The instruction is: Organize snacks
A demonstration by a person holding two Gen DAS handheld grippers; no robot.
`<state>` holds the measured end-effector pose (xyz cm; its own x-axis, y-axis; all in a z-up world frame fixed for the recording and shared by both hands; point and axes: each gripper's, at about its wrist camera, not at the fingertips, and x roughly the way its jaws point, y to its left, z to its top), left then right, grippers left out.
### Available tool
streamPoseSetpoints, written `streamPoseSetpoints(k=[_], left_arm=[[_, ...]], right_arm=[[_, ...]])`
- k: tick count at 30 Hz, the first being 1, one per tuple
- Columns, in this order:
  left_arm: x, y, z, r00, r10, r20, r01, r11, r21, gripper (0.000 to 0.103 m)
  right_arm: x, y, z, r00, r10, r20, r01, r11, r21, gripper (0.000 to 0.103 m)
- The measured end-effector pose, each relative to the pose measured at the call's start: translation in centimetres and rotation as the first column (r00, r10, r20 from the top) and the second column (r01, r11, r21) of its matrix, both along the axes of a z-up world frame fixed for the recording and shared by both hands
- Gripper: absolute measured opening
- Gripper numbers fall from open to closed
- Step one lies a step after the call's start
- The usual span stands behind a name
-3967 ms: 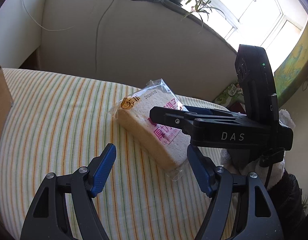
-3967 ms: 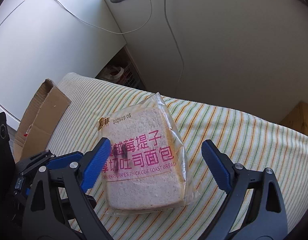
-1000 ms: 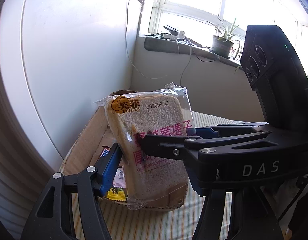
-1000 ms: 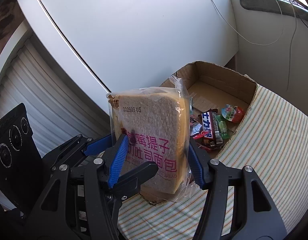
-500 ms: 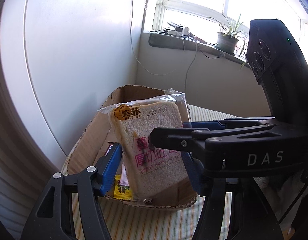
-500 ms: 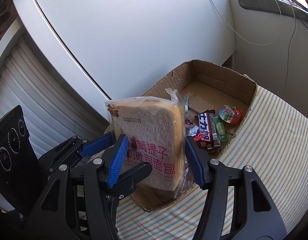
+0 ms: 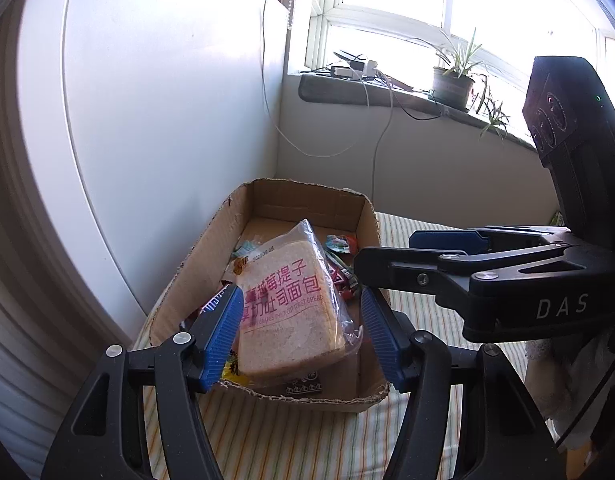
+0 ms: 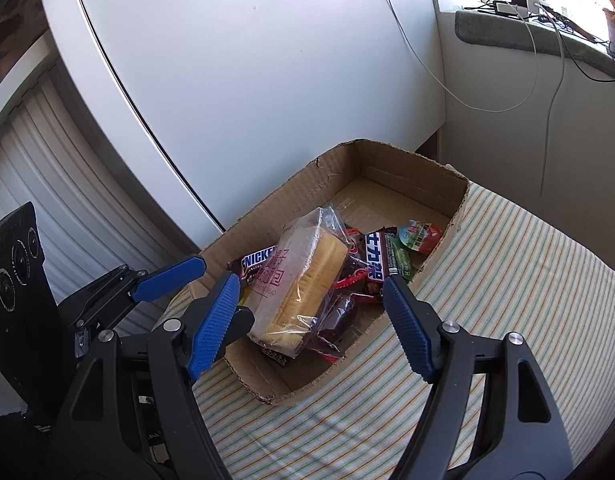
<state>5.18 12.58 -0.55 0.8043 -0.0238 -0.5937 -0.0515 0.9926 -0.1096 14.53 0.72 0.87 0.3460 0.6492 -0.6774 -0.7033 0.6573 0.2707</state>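
Bread [image 7: 289,312], a thick slice in crinkled clear plastic, lies tilted in the corrugated cardboard box [image 8: 411,172] atop glossy wrapped snacks [image 8: 377,258]. Left gripper [image 7: 301,334] and right gripper [image 8: 311,320], ribbed blue pads, both spread wide, holding nothing. Striped cloth [image 8: 507,280] underneath.

Strong daylight pours through the window [image 7: 447,12], which is blown out to white in the left wrist view. Both pictures are sharp at the centre, with heavy fisheye bending and dark vignetting at the corners. Sun glints on the bread bag [image 8: 303,276]; soft shadows cross the striped cloth [image 8: 507,280].
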Motion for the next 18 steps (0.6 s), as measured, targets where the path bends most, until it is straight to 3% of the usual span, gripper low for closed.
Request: streamPoseSetpoints(k=[3, 5, 12, 18], left_arm=[[-0.6, -0.2, 0.1, 1.000, 0.006, 0.000, -0.006, 1.000, 0.015, 0.062], [-1.0, -0.2, 0.2, 1.000, 0.013, 0.001, -0.013, 1.000, 0.021, 0.070], [-3.0, -0.2, 0.4, 0.999, 0.042, 0.010, -0.042, 0.999, 0.026, 0.080], [-3.8, -0.1, 0.2, 0.996, 0.094, -0.009, -0.093, 0.995, 0.037, 0.081]], right_arm=[[-0.6, -1.0, 0.4, 0.999, -0.025, 0.037, 0.026, 1.000, -0.010, 0.080], [-1.1, -1.8, 0.7, 0.997, -0.050, 0.066, 0.051, 0.999, -0.017, 0.087], [-4.1, -4.5, 1.3, 0.973, -0.104, 0.205, 0.119, 0.991, -0.066, 0.090], [-6.3, -6.6, 1.2, 0.937, -0.164, 0.308, 0.204, 0.974, -0.102, 0.100]])
